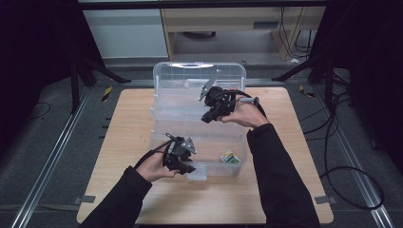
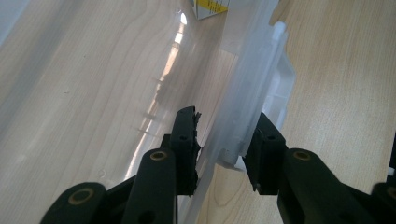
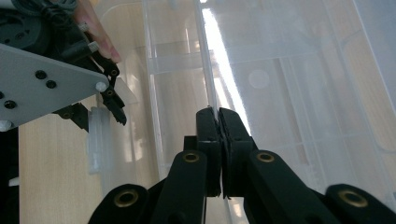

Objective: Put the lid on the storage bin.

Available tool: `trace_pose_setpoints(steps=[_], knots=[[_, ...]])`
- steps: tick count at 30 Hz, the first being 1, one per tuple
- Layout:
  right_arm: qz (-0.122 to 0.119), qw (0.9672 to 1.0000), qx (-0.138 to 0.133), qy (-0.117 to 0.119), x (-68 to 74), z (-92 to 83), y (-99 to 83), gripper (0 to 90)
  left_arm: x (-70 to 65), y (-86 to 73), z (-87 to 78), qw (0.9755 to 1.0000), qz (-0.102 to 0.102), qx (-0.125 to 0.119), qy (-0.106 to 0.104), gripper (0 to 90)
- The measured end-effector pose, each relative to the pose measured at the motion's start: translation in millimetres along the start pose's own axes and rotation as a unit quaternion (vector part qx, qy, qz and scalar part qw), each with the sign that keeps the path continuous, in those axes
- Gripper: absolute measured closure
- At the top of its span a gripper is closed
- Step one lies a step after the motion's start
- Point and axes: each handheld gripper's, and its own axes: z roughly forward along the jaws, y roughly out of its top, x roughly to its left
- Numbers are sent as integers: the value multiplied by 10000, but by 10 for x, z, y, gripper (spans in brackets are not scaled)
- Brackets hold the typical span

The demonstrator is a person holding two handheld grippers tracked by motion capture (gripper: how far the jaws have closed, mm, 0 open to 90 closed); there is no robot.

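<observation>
Wooden table (image 1: 119, 142) with a clear plastic storage box (image 1: 199, 137) in the middle, lid (image 1: 199, 76) swung open and standing up at the far side. Box sits roughly centred, long way running away from the person, and looks to have inner trays or dividers. Small yellow-green label (image 1: 230, 157) at the near right corner of the box.

Right gripper (image 1: 209, 115) held over the middle of the box. In the right gripper view its jaws are pressed together on a thin clear divider edge (image 3: 210, 93), so it is pinching that wall.

Left gripper (image 1: 187, 168) at the near edge of the box. In the left gripper view its jaws are spread, one inside the wall and one outside, straddling the front rim and white latch tab (image 2: 261, 116); not clearly squeezing it yet.

Risks, as a judgement: box is light and slick, so a pull from either side could slide or tip the whole thing on the table. Thin divider could flex or slip out of the right pinch. The left jaws could skid off the latch if closed off-centre, and the open lid could flop shut if the box jerks
</observation>
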Motion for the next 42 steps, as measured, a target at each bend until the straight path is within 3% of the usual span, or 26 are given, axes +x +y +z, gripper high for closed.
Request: trace_pose_setpoints(steps=[20,27,34,42], knots=[[-2,9998,-93,-160,214,15,-99,880,-16,-10,-3,10000,-5,-25,44,664],[-13,9998,-169,-77,270,29,-151,881,-19,-15,-4,10000,-7,-43,57,663],[-39,9998,-112,-136,317,35,-155,880,-24,-27,-5,9999,-20,-98,75,660],[-51,9997,-242,-9,340,56,-211,882,-25,-36,-13,9999,-26,-124,66,658]])
